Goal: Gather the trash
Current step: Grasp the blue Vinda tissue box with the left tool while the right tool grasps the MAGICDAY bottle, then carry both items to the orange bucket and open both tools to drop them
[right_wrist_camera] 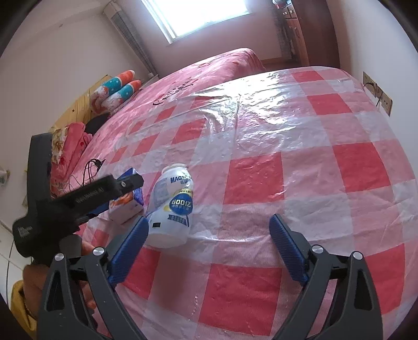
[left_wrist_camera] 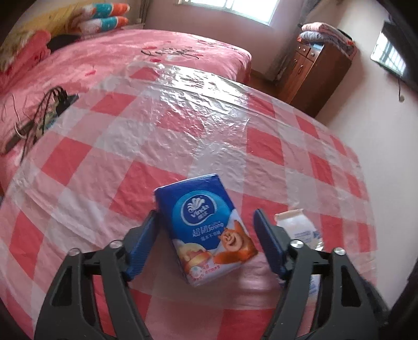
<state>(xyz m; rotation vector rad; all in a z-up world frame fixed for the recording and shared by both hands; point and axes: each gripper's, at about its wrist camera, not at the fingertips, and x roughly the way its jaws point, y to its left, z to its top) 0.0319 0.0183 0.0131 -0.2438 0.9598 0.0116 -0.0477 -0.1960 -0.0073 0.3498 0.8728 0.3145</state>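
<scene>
A blue tissue pack point(left_wrist_camera: 206, 232) with a bear picture lies on the red-and-white checked table cover point(left_wrist_camera: 183, 125). My left gripper point(left_wrist_camera: 206, 219) is open, its blue fingers on either side of the pack, not touching it. A white plastic bottle point(left_wrist_camera: 300, 227) lies just right of the left gripper. In the right wrist view the same bottle point(right_wrist_camera: 172, 206) lies on its side, and the pack point(right_wrist_camera: 128, 201) is partly hidden behind the left gripper's body. My right gripper point(right_wrist_camera: 209, 230) is open and empty, its left finger point(right_wrist_camera: 130, 248) close to the bottle's base.
A pink bed point(left_wrist_camera: 130, 60) adjoins the table at the back, with pillows point(left_wrist_camera: 104, 15) and a black cable bundle point(left_wrist_camera: 41, 112) on it. A wooden cabinet point(left_wrist_camera: 316, 70) stands at the far right. Wall sockets point(right_wrist_camera: 376, 91) sit by the table's right edge.
</scene>
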